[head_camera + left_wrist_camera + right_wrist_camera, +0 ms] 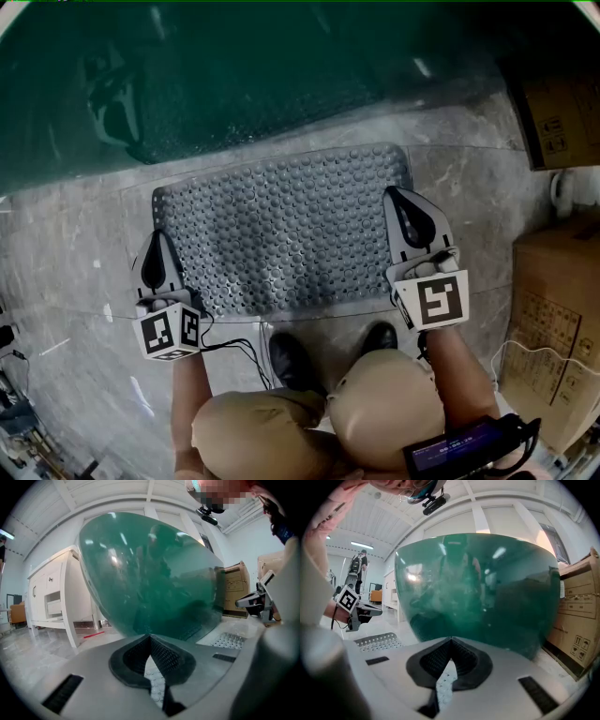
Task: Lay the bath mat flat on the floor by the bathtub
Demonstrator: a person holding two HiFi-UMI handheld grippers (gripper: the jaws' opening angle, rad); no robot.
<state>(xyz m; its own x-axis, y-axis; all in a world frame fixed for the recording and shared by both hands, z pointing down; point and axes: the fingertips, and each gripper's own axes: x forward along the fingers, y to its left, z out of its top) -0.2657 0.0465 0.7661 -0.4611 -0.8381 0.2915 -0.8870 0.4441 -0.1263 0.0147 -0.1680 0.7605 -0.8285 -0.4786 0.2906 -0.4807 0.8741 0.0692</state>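
Lying flat, bath mat (281, 230) lengthwise along bathtub (234, 75)

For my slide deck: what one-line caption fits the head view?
Left gripper and right gripper pinch the grey bath mat flat on the floor beside the green bathtub.

the grey bath mat (281, 230), rectangular with rounded corners and covered in round studs, lies flat at the frame's centre on the marbled floor (75, 244), its far edge just beside the dark green bathtub (234, 66) that fills the top.
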